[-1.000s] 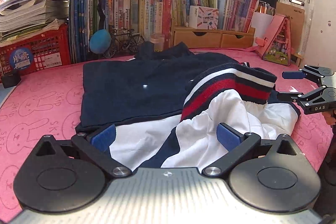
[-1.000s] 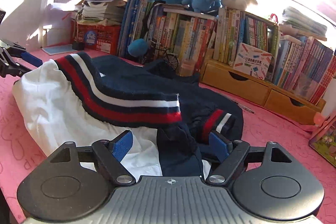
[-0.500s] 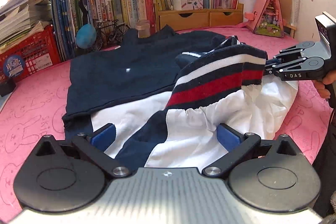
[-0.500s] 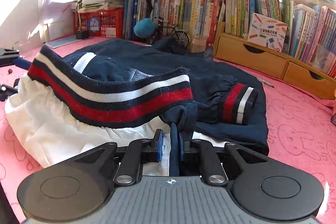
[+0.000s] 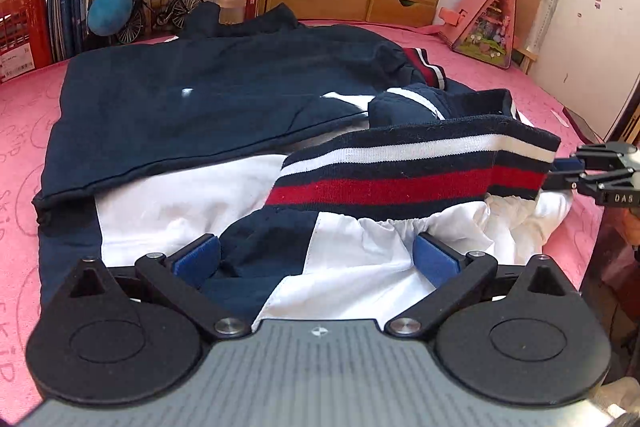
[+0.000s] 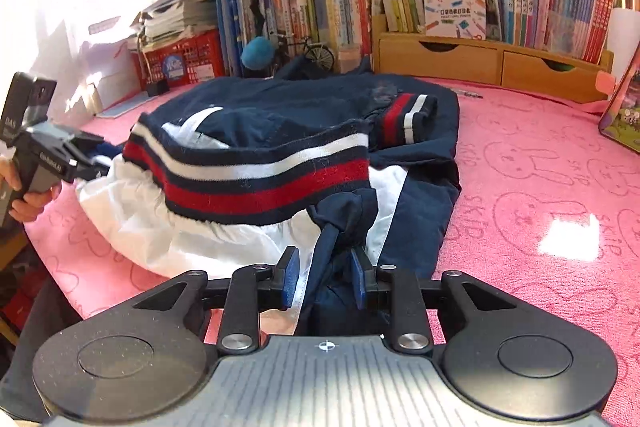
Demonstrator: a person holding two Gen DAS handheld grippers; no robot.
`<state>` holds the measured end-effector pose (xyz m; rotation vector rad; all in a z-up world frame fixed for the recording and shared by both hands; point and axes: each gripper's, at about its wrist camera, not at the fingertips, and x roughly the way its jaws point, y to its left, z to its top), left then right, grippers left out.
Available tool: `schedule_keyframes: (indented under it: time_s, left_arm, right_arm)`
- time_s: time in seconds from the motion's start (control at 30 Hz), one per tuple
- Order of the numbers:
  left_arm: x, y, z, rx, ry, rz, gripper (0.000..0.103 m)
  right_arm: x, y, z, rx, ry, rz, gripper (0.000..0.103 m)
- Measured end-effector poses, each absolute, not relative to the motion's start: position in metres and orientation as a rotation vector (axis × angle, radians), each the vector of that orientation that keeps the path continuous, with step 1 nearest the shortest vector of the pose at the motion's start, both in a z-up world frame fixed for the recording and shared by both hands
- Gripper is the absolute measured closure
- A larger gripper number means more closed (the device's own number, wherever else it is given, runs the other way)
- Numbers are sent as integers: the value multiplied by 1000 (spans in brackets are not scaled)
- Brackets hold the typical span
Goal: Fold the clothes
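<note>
Navy cloth: the jacket (image 5: 208, 107) lies flat on the pink mat (image 6: 540, 187), spread ahead of both grippers, with its white lower panel bunched nearest them.
Striped band: the ribbed hem (image 5: 412, 167), red, white and navy, is lifted off the mat and stretched ahead of the left gripper, ending at the right gripper's tips.
Right gripper: the right gripper (image 6: 325, 277) has a pinch of navy fabric between its blue pads, and its jaws are opening; a gap shows on the left pad's side, so the hold looks loose or already let go.
Left gripper: the left gripper (image 5: 316, 259) hangs spread wide over the navy and white cloth near its base, gripping nothing.
Cuff: a striped sleeve cuff (image 6: 406, 119) rests on the navy back, beyond the right gripper and a little to its right.
Risk, slipping: with the right jaws parting, the raised hem may drop back and the fold collapse, since the left side has no hold.
Risk, bunching: the gathered white panel may crease under the fold if laid down unevenly.
Risk, clutter: the toy bicycle (image 5: 160, 7) and books (image 6: 320, 7) stand just beyond the collar; a long push forward could knock them.
</note>
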<state>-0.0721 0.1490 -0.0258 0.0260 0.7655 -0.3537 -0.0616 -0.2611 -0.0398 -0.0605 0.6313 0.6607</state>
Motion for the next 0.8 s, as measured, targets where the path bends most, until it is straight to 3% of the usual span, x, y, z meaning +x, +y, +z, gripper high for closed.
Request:
schedule_keyframes:
  time_s: [0.1,0.17,0.2,0.33,0.57,0.7,0.73,0.77,0.8]
  left_arm:
    - [-103,136,-20,182,717,-370,0]
    - [-117,136,-14,240,677,-357,0]
    - [-120,141,-8,243,650,-348,0]
    - [-104,172,17,139,604,-326,0]
    - [-18,170,-25,-85,894,-426,0]
    - [-32,138,-35,74,806,-456,0]
    - [-37,136,-35,67,792,-449,4]
    - [-43,135,-34,54,775,-444,21]
    - [-49,137,-32,31,759,-435,31]
  right_arm:
    - [-52,-262,-27,-21,570,640,57]
    - [-46,-253,-24,-43,539,640,40]
    - [-43,-248,-24,-54,532,647,38]
    - [-27,-224,-32,-49,563,721,33]
    - [-32,-192,-55,-158,600,726,32]
    - [-33,-201,-58,-132,610,733,29]
    - [-31,-203,-59,-118,614,733,28]
    - [-29,-205,-59,-107,617,735,27]
    - [-28,-205,-59,-97,618,736,27]
